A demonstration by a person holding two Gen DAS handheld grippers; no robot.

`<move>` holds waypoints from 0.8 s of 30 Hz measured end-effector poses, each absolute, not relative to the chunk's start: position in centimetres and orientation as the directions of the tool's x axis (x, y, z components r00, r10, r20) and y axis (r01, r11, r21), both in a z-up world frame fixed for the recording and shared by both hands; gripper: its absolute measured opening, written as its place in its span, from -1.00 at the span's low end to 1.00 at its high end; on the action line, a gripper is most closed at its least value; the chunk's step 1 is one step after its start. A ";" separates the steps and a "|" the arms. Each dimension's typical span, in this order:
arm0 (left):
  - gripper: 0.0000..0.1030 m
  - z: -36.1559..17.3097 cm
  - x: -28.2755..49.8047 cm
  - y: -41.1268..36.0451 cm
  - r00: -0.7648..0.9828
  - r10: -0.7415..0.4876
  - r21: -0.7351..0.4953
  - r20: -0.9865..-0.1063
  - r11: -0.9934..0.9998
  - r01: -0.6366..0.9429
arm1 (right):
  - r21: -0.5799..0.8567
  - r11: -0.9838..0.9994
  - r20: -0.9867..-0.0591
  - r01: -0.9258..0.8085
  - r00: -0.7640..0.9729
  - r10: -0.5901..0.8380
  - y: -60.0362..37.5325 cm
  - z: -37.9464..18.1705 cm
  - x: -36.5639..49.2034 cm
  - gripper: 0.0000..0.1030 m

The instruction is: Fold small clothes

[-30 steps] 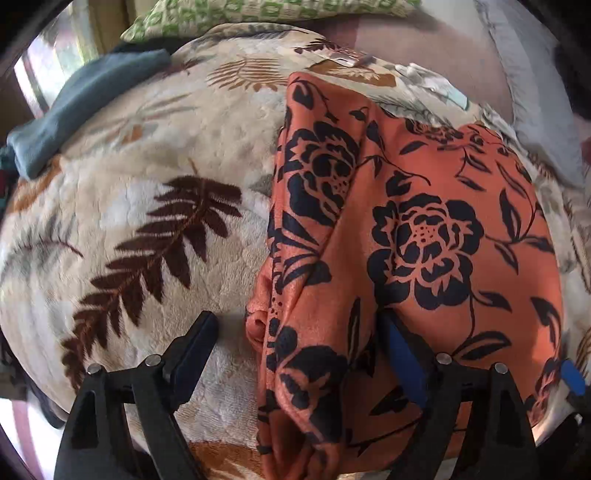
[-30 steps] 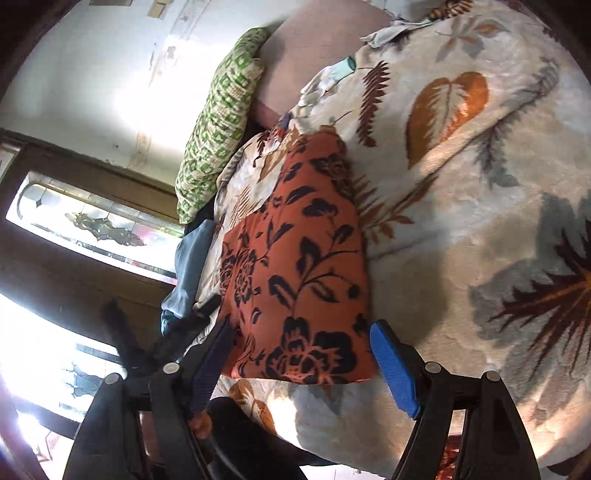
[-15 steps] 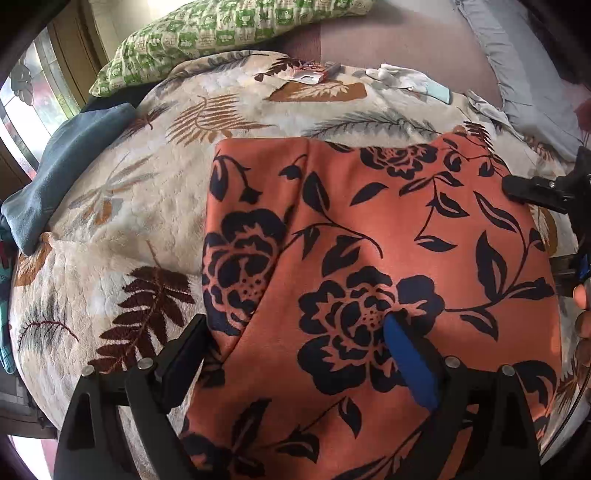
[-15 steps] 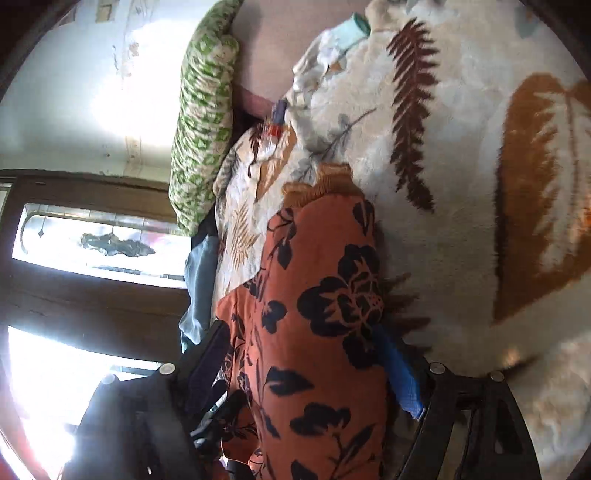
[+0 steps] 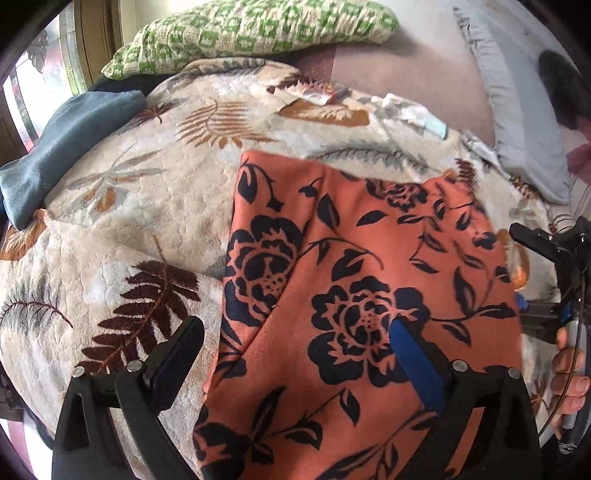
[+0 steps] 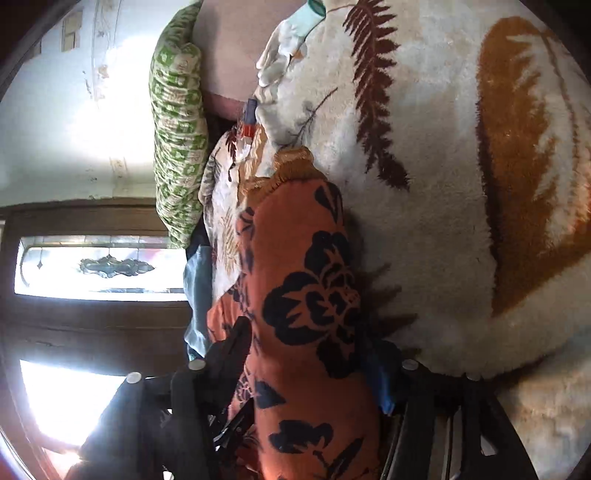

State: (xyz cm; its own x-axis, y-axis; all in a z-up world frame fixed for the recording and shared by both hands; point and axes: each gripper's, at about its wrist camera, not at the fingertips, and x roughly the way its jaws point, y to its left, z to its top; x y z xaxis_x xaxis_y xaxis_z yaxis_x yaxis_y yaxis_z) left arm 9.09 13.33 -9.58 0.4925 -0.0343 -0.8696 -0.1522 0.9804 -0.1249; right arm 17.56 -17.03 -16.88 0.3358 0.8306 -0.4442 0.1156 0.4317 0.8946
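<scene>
The left gripper (image 5: 291, 354) has its two fingers spread wide, gripping nothing. Its blue-padded finger (image 5: 415, 363) rests over the orange floral garment (image 5: 369, 295), while its black finger (image 5: 177, 354) sits over the leaf-print blanket (image 5: 147, 206), just beside the garment's edge. The garment lies spread on the blanket directly ahead of this gripper and between its fingers, with a fold line running away from the gripper.

Off to the blue-padded side, at the garment's far edge, the right gripper (image 5: 546, 280) shows with a hand (image 5: 569, 380) around its handle. Its wrist view is turned on its side. There the right gripper (image 6: 314, 365) has a black finger (image 6: 232, 350) on one side of the garment's edge and a blue pad (image 6: 380, 376) on the other, with cloth (image 6: 314, 295) filling the gap; whether it is pinched tight cannot be told.

Farther ahead of the left gripper lie a green patterned pillow (image 5: 251, 33), a blue folded cloth (image 5: 66, 147) toward the black-finger side, and a grey pillow (image 5: 517, 122) toward the other.
</scene>
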 end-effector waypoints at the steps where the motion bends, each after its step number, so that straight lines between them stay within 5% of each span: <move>1: 0.95 -8.8 8.5 13.5 0.519 -0.044 -0.141 -0.854 0.979 -0.148 | 0.904 0.413 -0.424 0.109 0.352 0.835 -17.6 -16.3 16.8 0.49; 7: 0.95 -10.2 8.2 12.6 0.490 -0.058 -0.129 -0.870 0.985 -0.113 | 0.924 0.375 -0.378 0.073 0.321 0.868 -17.9 -15.7 11.6 0.57; 9: 0.95 -12.0 8.6 12.2 0.444 -0.007 -0.065 -0.896 0.991 -0.115 | 0.892 0.446 -0.444 0.070 0.314 0.839 -17.2 -16.9 11.2 0.58; 11: 0.96 -12.0 8.1 12.5 0.466 -0.022 -0.083 -0.885 0.990 -0.111 | 0.879 0.466 -0.475 0.101 0.281 0.834 -16.8 -18.6 11.3 0.06; 16: 0.96 -12.0 8.1 12.8 0.451 -0.026 -0.086 -0.892 0.990 -0.112 | 0.790 0.613 -0.584 0.018 0.330 0.742 -15.2 -14.9 9.7 -0.17; 18: 0.95 -11.7 8.1 13.0 0.445 -0.028 -0.090 -0.895 0.989 -0.119 | 0.761 0.644 -0.632 0.082 0.315 0.708 -15.2 -17.1 10.3 -0.15; 20: 0.95 -10.6 7.5 13.0 0.472 -0.030 -0.091 -0.881 0.990 -0.108 | 0.827 0.544 -0.558 0.144 0.333 0.760 -16.3 -18.3 10.4 -0.02; 22: 0.95 -9.0 6.6 13.3 0.517 -0.032 -0.098 -0.856 0.990 -0.100 | 0.845 0.514 -0.533 0.151 0.328 0.780 -16.6 -17.5 10.0 0.39; 24: 0.95 -7.5 5.5 14.0 0.558 -0.046 -0.123 -0.829 0.987 -0.102 | 0.846 0.517 -0.528 0.130 0.337 0.780 -17.2 -16.2 9.2 0.45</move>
State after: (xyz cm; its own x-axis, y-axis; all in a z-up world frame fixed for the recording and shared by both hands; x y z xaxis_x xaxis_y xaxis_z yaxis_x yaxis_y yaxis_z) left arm 5.46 13.98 -7.51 0.5575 -0.0461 -0.8289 -0.1017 0.9871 -0.1233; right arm 9.19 -17.17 -16.22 0.3366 0.7797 -0.5280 0.1302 0.5168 0.8461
